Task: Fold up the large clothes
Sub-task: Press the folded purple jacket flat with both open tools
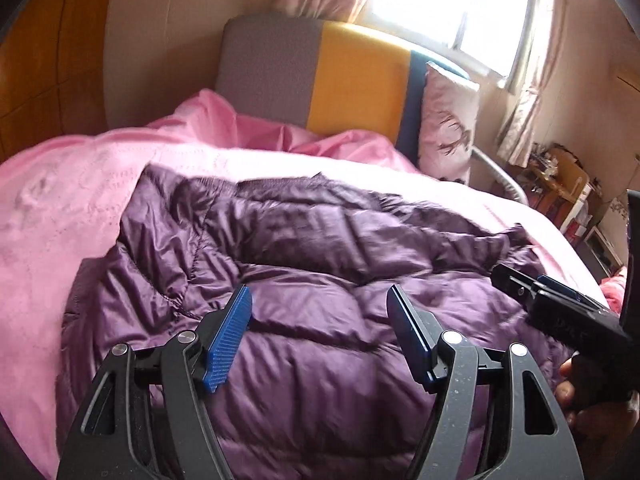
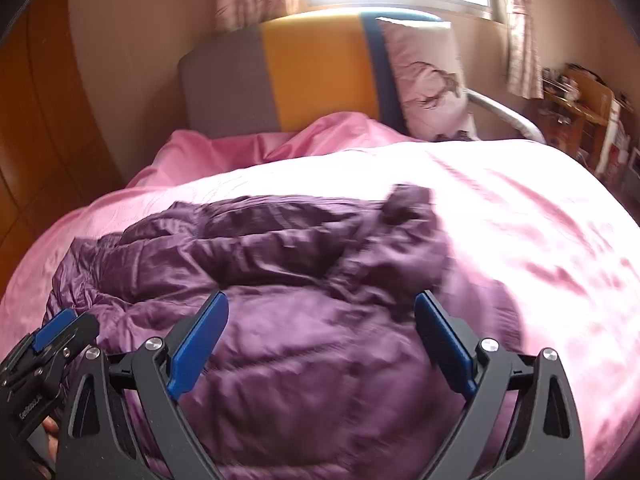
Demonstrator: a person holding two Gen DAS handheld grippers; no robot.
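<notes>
A: Well, the purple padded jacket (image 1: 320, 280) lies spread on the pink bedcover (image 1: 60, 220), toward the near edge of the bed, with one sleeve already laid across its upper part.

B: Which way does it run?

A: As far as I can judge, its long axis goes across both views, more or less parallel to the headboard (image 1: 320, 80). A ribbed edge, a hem or a collar, shows at the far side; I cannot tell which.

B: And the claws?

A: The left gripper (image 1: 320, 304) hangs above the quilted middle with its jaws spread and nothing between them. The right gripper (image 2: 320, 312) is spread wider and also empty, hovering over the jacket's right part beside the left one.

B: So how should the fold go?

A: I would take an edge with both claws, well apart, pinching all the layers. The cloth is slick and puffy, so a shallow bite may slip. Carry it over low and evenly, then press the air out. The pillow (image 2: 428, 80) is well clear.
</notes>
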